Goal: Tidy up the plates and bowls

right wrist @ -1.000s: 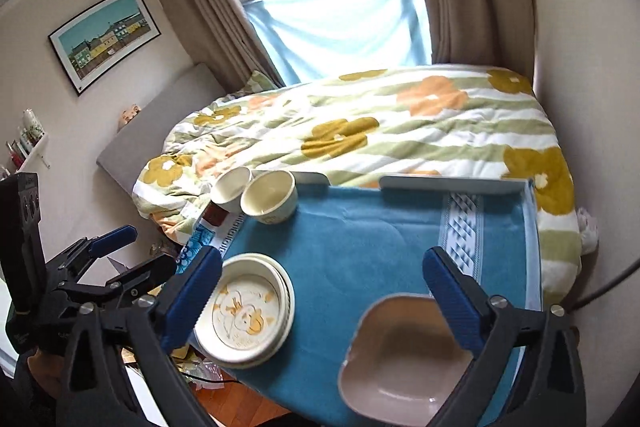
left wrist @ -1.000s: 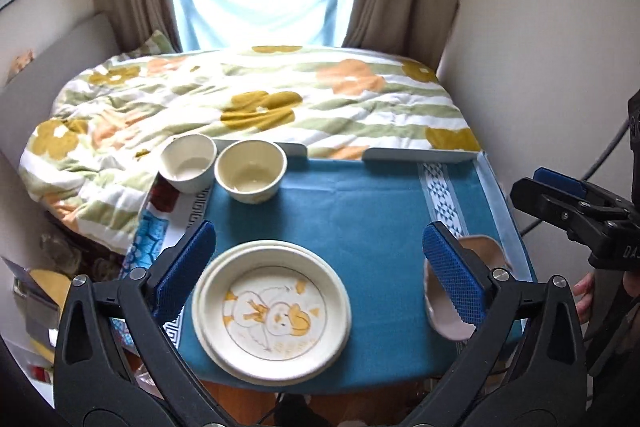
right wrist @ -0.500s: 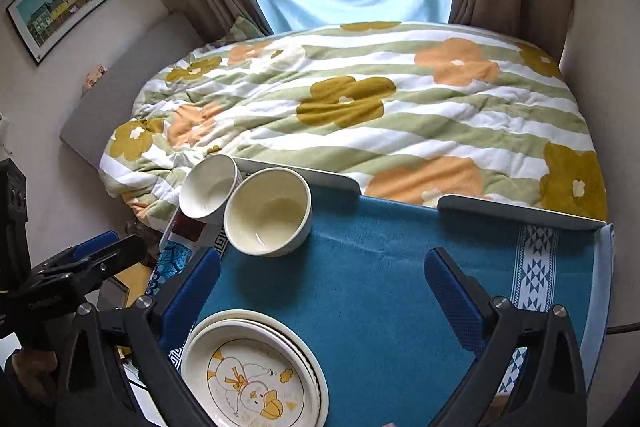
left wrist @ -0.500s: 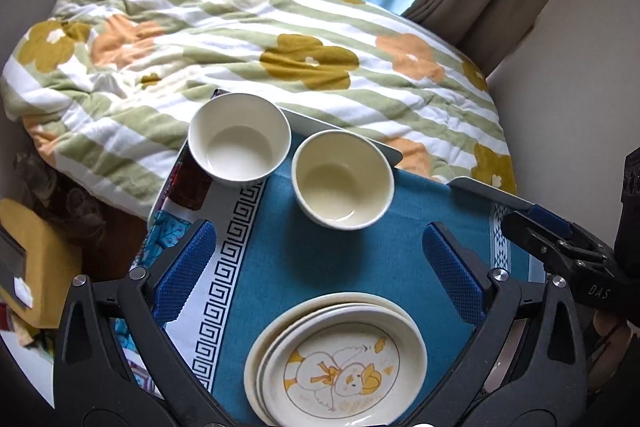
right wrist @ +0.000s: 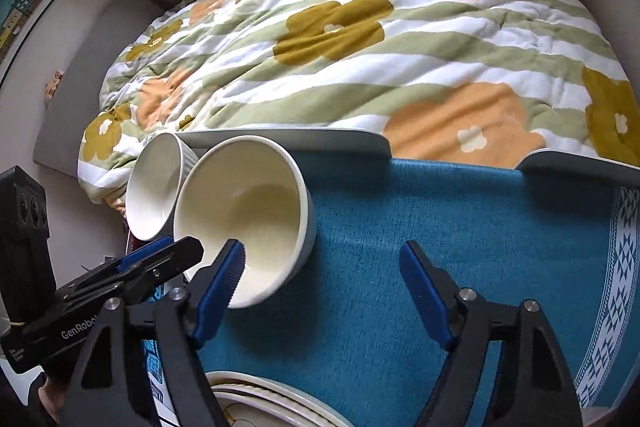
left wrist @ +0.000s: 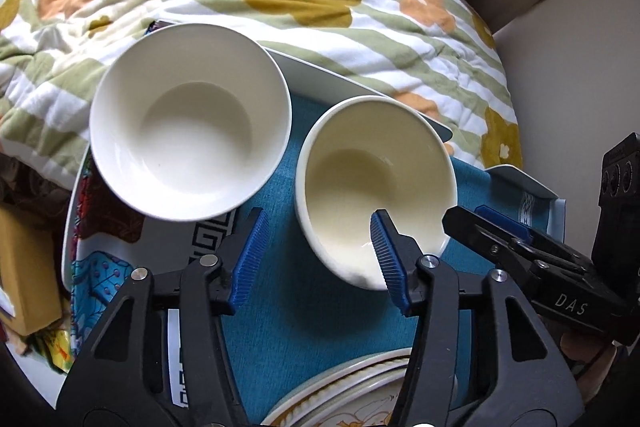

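A cream bowl [left wrist: 372, 183] [right wrist: 248, 211] and a white bowl [left wrist: 188, 123] [right wrist: 154, 187] stand side by side at the far left of a blue cloth [right wrist: 440, 219]. My left gripper [left wrist: 316, 259] [right wrist: 164, 251] straddles the cream bowl's near-left rim, its right finger inside the bowl and its left finger outside. The jaws are closing, with a gap left at the wall. My right gripper [right wrist: 324, 287] [left wrist: 474, 217] straddles the same bowl's right rim and is closing too, pads apart from it. A stack of duck-print plates [left wrist: 360, 399] [right wrist: 272, 403] lies at the near edge.
The cloth lies in a pale tray whose raised rim [left wrist: 340, 83] [right wrist: 304, 137] runs just behind the bowls. A flowered quilt [right wrist: 360, 47] on a bed lies beyond it. Cluttered floor items [left wrist: 24, 267] show past the left edge, and a wall [left wrist: 580, 47] stands on the right.
Both grippers came forward and down onto the cream bowl, and their jaws narrowed. The plates slid to the bottom edge of both views. The pinkish bowl left view.
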Demonstrator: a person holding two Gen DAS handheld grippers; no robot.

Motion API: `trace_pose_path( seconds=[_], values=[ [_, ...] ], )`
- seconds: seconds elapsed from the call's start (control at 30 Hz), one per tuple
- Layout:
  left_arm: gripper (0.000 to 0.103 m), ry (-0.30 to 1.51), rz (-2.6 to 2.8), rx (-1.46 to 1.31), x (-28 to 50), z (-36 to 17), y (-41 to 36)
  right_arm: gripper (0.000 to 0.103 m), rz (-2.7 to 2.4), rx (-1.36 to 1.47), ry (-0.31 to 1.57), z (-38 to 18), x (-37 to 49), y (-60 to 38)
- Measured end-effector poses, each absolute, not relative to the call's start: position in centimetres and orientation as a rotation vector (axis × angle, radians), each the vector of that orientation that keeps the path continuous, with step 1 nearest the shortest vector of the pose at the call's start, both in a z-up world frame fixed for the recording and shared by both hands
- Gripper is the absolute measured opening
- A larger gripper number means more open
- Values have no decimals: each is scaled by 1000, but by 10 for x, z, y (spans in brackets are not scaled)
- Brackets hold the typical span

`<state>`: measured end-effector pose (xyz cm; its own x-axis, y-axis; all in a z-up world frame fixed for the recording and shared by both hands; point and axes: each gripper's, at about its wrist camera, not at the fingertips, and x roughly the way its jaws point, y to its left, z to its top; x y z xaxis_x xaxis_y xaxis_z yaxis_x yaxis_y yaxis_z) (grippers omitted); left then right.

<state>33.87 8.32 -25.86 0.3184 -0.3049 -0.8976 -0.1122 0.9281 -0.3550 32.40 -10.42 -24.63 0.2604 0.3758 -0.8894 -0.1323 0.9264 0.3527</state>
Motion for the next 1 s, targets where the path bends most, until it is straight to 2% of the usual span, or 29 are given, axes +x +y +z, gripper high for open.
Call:
trace_pose_path(
  seconds=[0.17,0.27,0.33,0.37,0.4,0.47,0.77,1.0],
  values=[
    [48,1257,-138,-399,349,-269,85,51,367,219,1279,-258,332,-94],
    [28,1265,-131,-402,353,-272,89,40,375,223,1286,-263,335,-90],
    [22,1272,-132,-389,356,-274,89,34,379,219,1289,-265,336,-87],
    [15,1277,-128,-381,357,-276,88,33,379,218,1290,-266,336,-86],
    [13,1280,-123,-373,357,-277,87,30,378,218,1290,-267,336,-86],
    [12,1273,-120,-374,357,-277,89,16,383,216,1299,-270,338,-84],
    [12,1261,-116,-333,353,-271,84,15,372,193,1281,-267,334,-80],
    [12,1212,-125,-324,334,-238,73,15,380,209,1222,-240,319,-91]
  ],
)
